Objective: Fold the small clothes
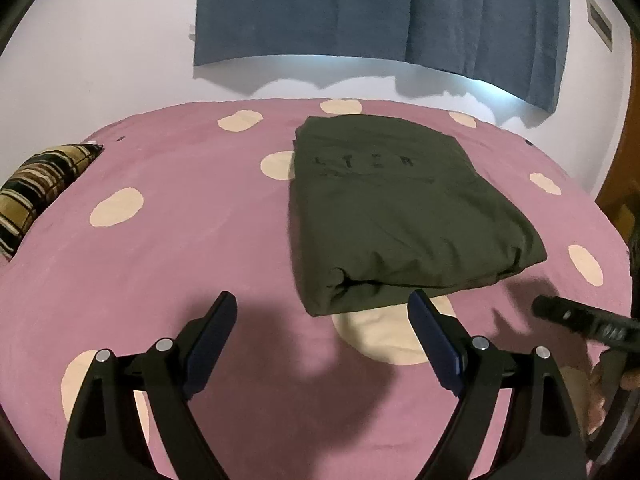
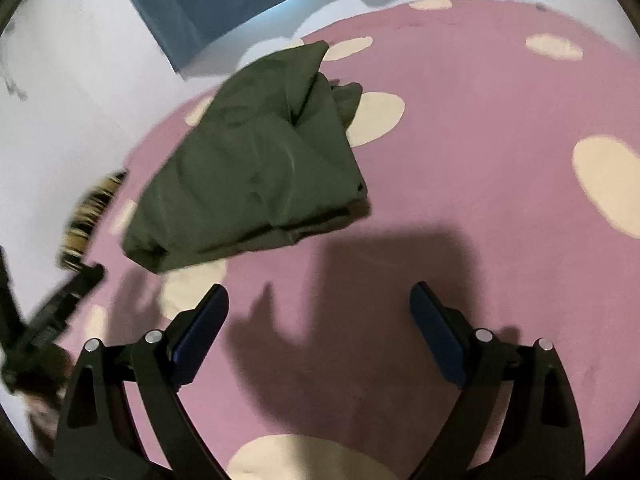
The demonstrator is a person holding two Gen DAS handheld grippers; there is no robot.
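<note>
A dark olive green garment lies folded into a thick rectangle on the pink bedsheet. It also shows in the right wrist view, up and left of the fingers. My left gripper is open and empty, just in front of the garment's near folded edge. My right gripper is open and empty over bare sheet, to the right of the garment. The right gripper's tip shows at the right edge of the left wrist view.
The sheet has cream spots. A plaid pillow lies at the bed's left edge. A white wall with a blue curtain stands behind the bed. A wooden door is at the right.
</note>
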